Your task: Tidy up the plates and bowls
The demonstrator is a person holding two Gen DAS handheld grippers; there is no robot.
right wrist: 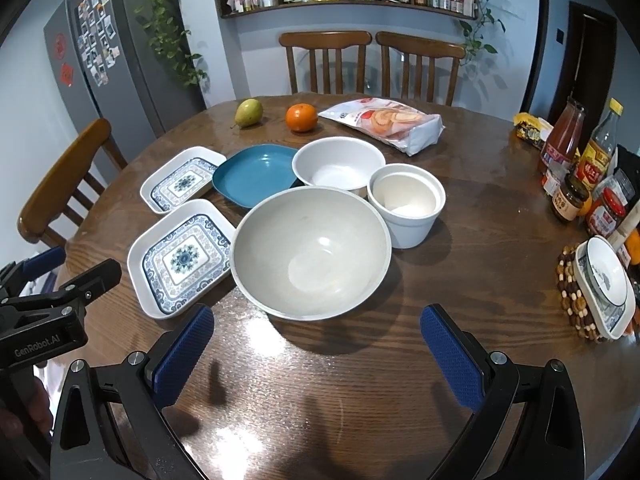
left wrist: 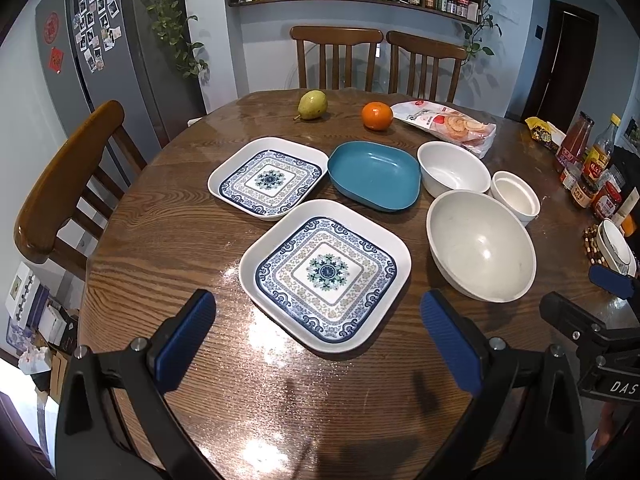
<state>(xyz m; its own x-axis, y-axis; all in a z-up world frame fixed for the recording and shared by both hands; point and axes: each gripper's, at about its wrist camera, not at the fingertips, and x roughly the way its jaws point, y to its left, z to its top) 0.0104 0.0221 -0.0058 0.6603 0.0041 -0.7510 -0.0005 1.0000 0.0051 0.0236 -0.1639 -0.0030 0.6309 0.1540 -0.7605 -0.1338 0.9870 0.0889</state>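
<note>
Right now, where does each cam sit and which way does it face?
Left wrist: on the left gripper, low over the table's near edge, facing the near patterned plate; own open jaws below, right gripper at the right edge.
Right wrist: on the right gripper, facing the large white bowl; own open jaws below, left gripper at the left edge.
Shared: same dishes, pear, orange, two far chairs.

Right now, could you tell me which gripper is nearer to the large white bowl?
Right. The right gripper is open just in front of the large white bowl, facing it squarely. The left gripper is open in front of the near patterned plate, with the bowl off to its right.
</note>
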